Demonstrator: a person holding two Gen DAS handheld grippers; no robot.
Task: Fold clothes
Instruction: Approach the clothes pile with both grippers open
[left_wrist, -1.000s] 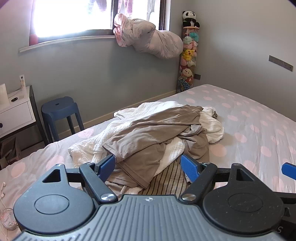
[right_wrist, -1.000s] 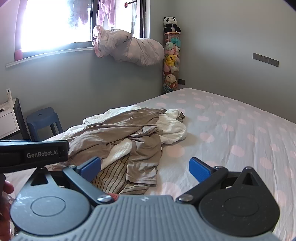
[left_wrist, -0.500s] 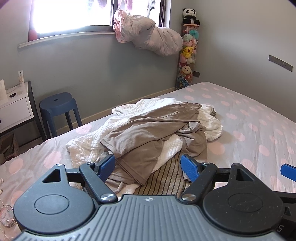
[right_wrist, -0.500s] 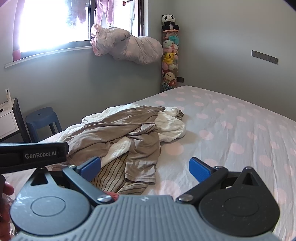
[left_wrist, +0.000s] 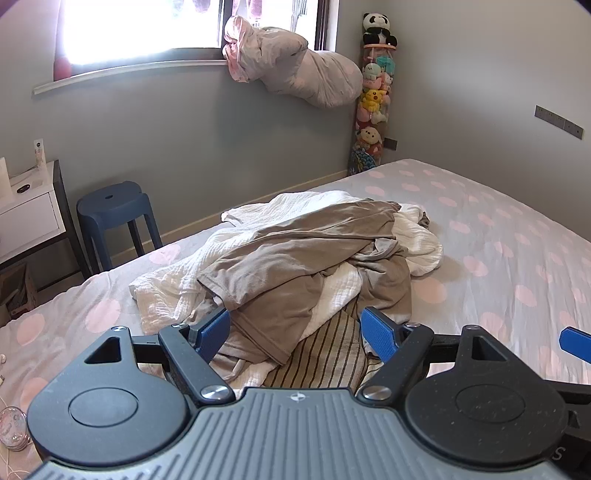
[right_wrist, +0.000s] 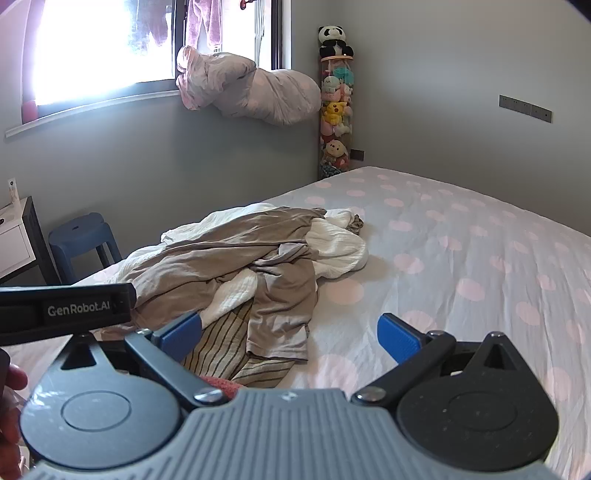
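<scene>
Two grippers hang side by side over the near edge of the bed (right_wrist: 461, 236), both with their blue-padded jaws spread wide and nothing between them. The left gripper (left_wrist: 295, 332) points straight at the heap of clothes (left_wrist: 295, 258), its pads just above the near fringe of the pile but not touching it that I can see; the right gripper (right_wrist: 290, 332) sits a little further along, its left pad over the edge of the heap and its right pad over bare polka-dot sheet. The heap lies toward the window side of the mattress — a taupe garment (left_wrist: 295, 251) draped on top, crinkled white cloth (left_wrist: 177, 273) spilling out beneath and around it, and a brown-striped piece (left_wrist: 325, 350) poking out at the near end. Beyond the bed stand a blue stool (left_wrist: 110, 206) and a white bedside cabinet (left_wrist: 29, 218) against the grey wall, and a tall tube of plush toys (left_wrist: 373, 99) fills the corner.
</scene>
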